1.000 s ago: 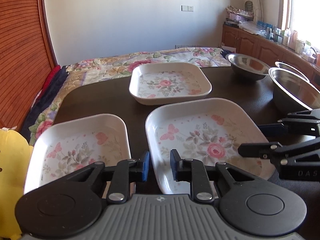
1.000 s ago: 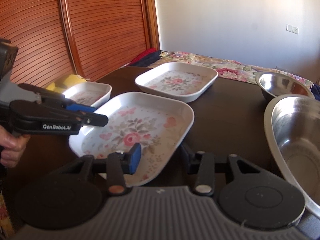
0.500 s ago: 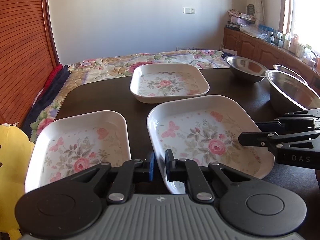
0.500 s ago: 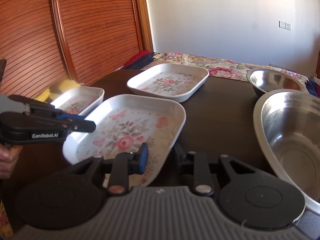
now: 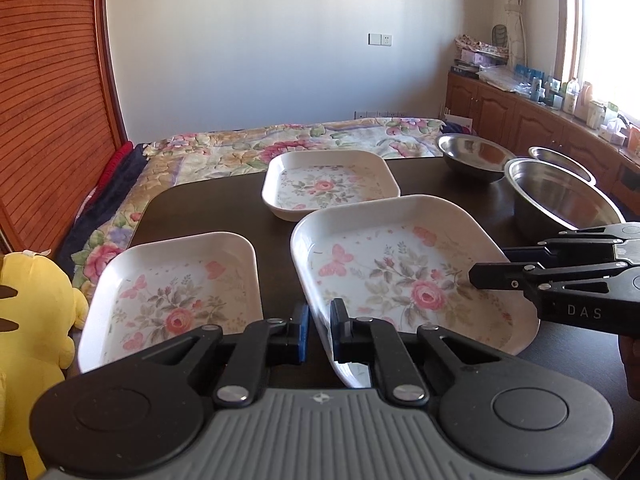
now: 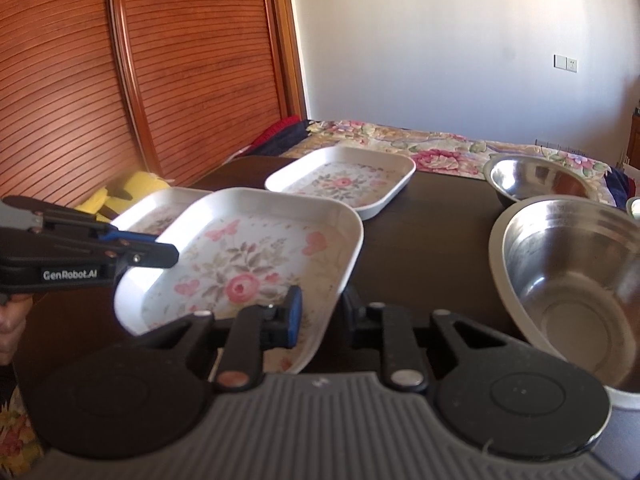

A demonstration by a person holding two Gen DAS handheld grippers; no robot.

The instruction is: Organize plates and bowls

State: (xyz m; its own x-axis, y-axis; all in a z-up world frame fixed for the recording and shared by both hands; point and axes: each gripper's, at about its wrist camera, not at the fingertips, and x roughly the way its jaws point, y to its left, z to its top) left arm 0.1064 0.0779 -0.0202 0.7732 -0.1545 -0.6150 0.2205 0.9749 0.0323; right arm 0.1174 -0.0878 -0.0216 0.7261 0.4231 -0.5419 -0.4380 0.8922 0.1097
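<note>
A: What do your fingers hold?

B: My left gripper (image 5: pixel 319 334) is clenched on the near rim of the big floral plate (image 5: pixel 404 276); the white rim sits between the two pads. My right gripper (image 6: pixel 320 312) is closing on the same plate (image 6: pixel 256 264), with the rim at its right corner between the fingers, but I cannot tell if the pads already press it.

A: Where is this plate?

B: In the left wrist view it is at the centre, tilted, its near edge raised above the dark counter (image 5: pixel 224 208). The small floral plate (image 5: pixel 176 292) lies flat at 9 o'clock from it, just beside. Another floral plate (image 5: pixel 328 184) lies at 12 o'clock, apart.

A: And the bowls?

B: The large steel bowl (image 6: pixel 572 280) stands at 3 o'clock from the held plate. A smaller steel bowl (image 6: pixel 536 178) is behind it, at 1 o'clock. A third bowl (image 5: pixel 560 162) shows only its rim. A yellow plush toy (image 5: pixel 32 320) sits at the far left edge.
</note>
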